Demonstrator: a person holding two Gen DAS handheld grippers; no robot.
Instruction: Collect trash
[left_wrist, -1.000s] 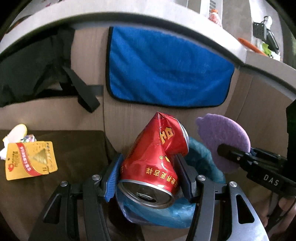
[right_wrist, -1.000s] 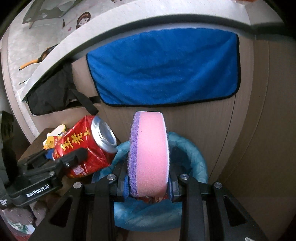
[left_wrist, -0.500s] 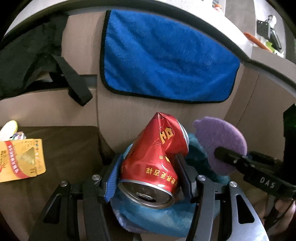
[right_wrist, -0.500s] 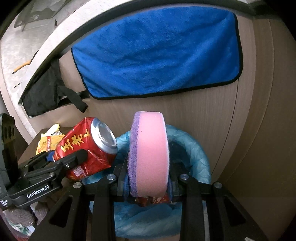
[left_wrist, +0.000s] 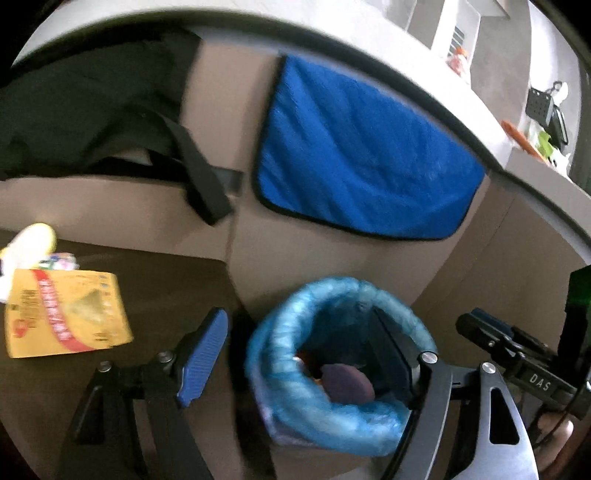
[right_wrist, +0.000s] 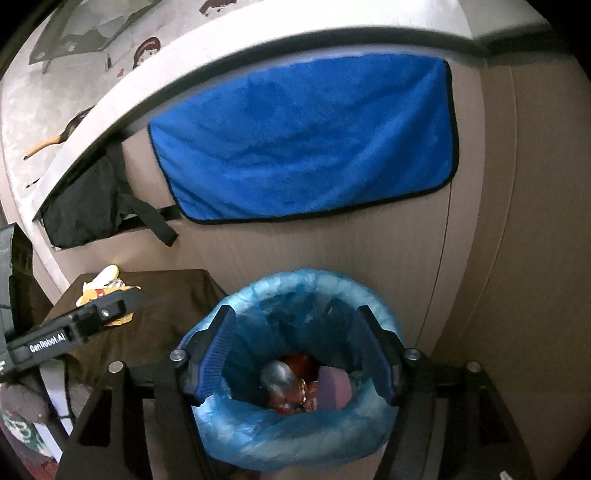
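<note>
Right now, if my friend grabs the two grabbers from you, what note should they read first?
Left gripper: jaws opening, nothing between them.
Right gripper: jaws opening, empty, over the bin.
Bin with blue bag: on the floor by the cabinet; red can and purple sponge lie inside.
Done: can and sponge binned.
Left: yellow packet and the small wrappers beside it, on the dark table left of the bin.

"GenRobot.AI" on the left gripper (right_wrist: 122, 301); "DAS" on the right gripper (left_wrist: 476, 325).
</note>
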